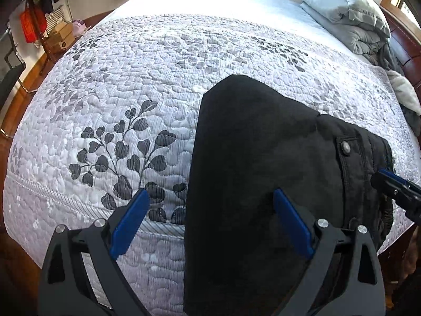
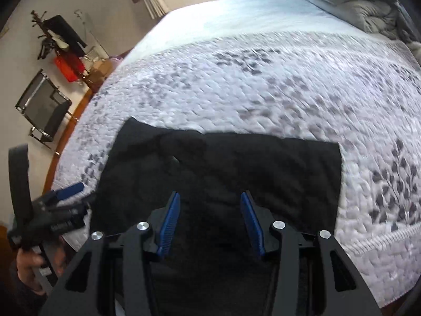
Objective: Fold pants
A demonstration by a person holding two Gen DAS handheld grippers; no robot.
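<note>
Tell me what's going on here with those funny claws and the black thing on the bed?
Someone is folding black pants on a bed covered with a leaf-patterned quilt, holding a claw-like gripper in each hand. The pants lie flat in a folded stack near the bed's edge, with a metal button showing. The left gripper and the right gripper are both open above the pants, not pinching anything. A grey duvet sits at the far end.
</note>
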